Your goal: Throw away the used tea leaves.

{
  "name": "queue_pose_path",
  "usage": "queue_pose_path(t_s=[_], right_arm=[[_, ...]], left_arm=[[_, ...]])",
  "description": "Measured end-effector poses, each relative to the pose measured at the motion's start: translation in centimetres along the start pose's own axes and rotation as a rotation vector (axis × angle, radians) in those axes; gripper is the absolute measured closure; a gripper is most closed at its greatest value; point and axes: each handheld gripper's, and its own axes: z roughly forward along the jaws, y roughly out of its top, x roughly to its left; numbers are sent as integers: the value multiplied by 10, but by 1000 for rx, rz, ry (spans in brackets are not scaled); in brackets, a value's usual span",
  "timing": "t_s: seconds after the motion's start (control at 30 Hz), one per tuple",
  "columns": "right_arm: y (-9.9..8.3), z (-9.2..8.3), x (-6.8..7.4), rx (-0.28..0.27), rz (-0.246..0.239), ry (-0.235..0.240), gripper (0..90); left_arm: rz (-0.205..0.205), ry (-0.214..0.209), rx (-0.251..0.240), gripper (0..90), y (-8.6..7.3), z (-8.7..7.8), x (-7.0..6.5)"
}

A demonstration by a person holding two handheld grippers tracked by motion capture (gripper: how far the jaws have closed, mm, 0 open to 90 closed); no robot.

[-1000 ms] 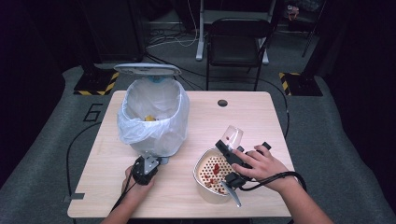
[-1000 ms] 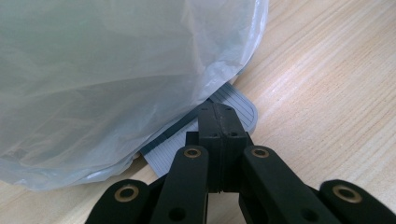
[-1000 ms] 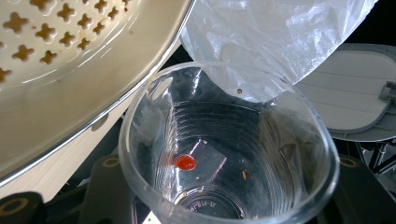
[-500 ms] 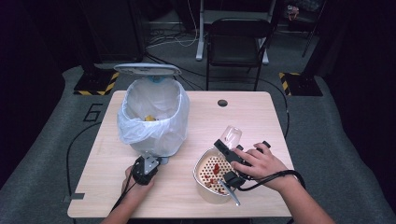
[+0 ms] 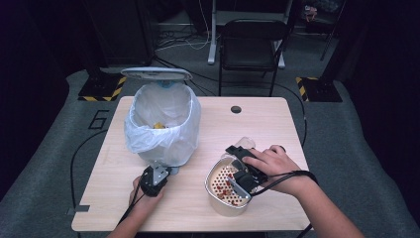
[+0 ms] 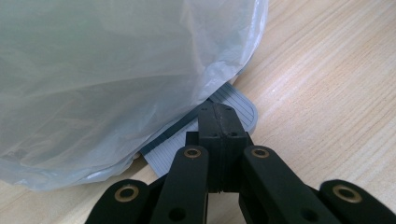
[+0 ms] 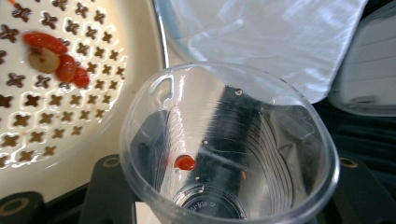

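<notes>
Nearest, the strainer basket (image 5: 224, 191), red bits on its perforated floor. Over it, the right gripper (image 5: 241, 157), jaws clasped round a clear plastic cup (image 7: 229, 144) tipped mouth-down toward the basket, apparently to empty it; one red piece clings inside. Level at left, the left gripper (image 6: 219, 126), jaws closed together and empty, pressing the bin's pedal (image 6: 233, 105), likely keeping the lid (image 5: 156, 73) raised. Beyond, the bag-lined bin (image 5: 161, 124).

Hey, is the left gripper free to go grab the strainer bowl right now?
Probably yes: the left gripper looks shut on nothing, and bare table lies between it and the strainer bowl.
</notes>
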Motion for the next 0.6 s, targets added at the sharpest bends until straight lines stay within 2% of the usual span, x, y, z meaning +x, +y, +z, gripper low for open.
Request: queue_pose_path(t_s=[0.07, 0.1, 0.17, 0.23, 0.27, 0.33, 0.47, 0.5, 0.53, 0.57, 0.6], right_arm=[[0, 0, -1, -1, 10, 4, 428], [-2, 3, -4, 0, 20, 30, 428], [-5, 4, -8, -10, 44, 48, 428], [-10, 6, -17, -24, 99, 94, 428], [-10, 6, -17, -24, 99, 94, 428], [-14, 8, -23, -38, 134, 126, 428], [-23, 11, -35, -65, 225, 181, 429], [-26, 12, -41, -79, 276, 201, 429], [-26, 12, -41, -79, 276, 201, 429], [-30, 14, -46, -97, 322, 218, 428], [-30, 14, -46, -97, 322, 218, 428]], left_arm=[[9, 3, 1, 900, 0, 0, 0], [-3, -4, -1, 900, 0, 0, 0], [-15, -11, -2, 900, 0, 0, -1], [-14, -10, -2, 900, 0, 0, -1], [-12, -11, 0, 900, 0, 0, -1], [-13, -13, 1, 900, 0, 0, 0], [-13, -13, 1, 900, 0, 0, 0], [-15, -12, 1, 900, 0, 0, 0], [-15, -12, 0, 900, 0, 0, 0], [-15, -13, 1, 900, 0, 0, 0], [-14, -13, 1, 900, 0, 0, 0]])
